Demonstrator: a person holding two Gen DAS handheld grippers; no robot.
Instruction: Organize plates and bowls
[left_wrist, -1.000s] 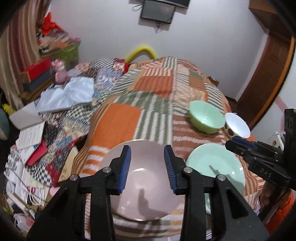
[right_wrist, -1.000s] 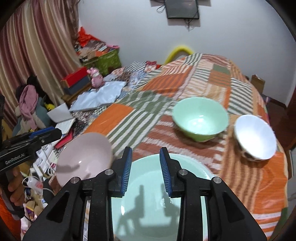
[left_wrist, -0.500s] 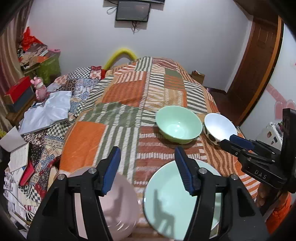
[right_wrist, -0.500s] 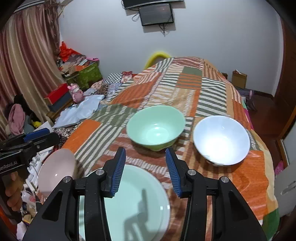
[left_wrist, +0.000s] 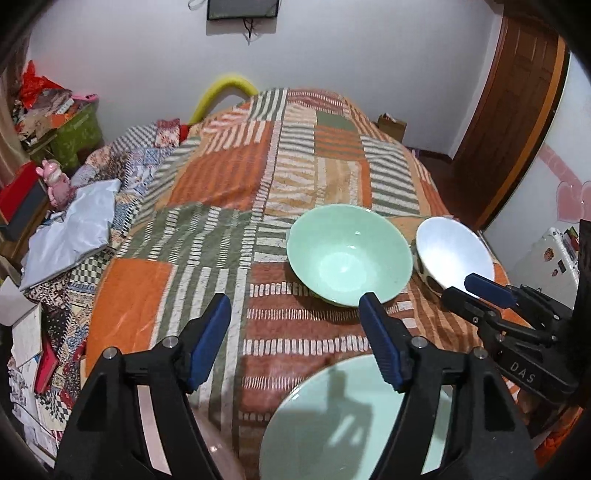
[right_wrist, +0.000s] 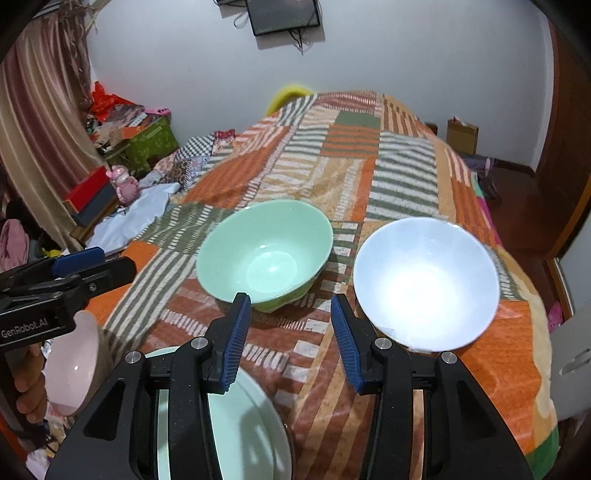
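Two bowls stand near the bed's right edge: one green bowl (right_wrist: 264, 251) and one white bowl (right_wrist: 424, 282). Two plates lie at the bed's near edge: one green plate (left_wrist: 354, 424) and one pink plate (right_wrist: 72, 363).

Both wrist cams tilt down over bed (left_wrist: 229, 173), close; share green bowl (left_wrist: 349, 254), white bowl (right_wrist: 424, 282).

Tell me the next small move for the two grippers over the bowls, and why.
Probably ease the left gripper forward and down onto the near rim of the green bowl. Its jaws are opening with nothing between them, and that bowl lies just ahead. The right gripper is empty too, beside the white bowl.
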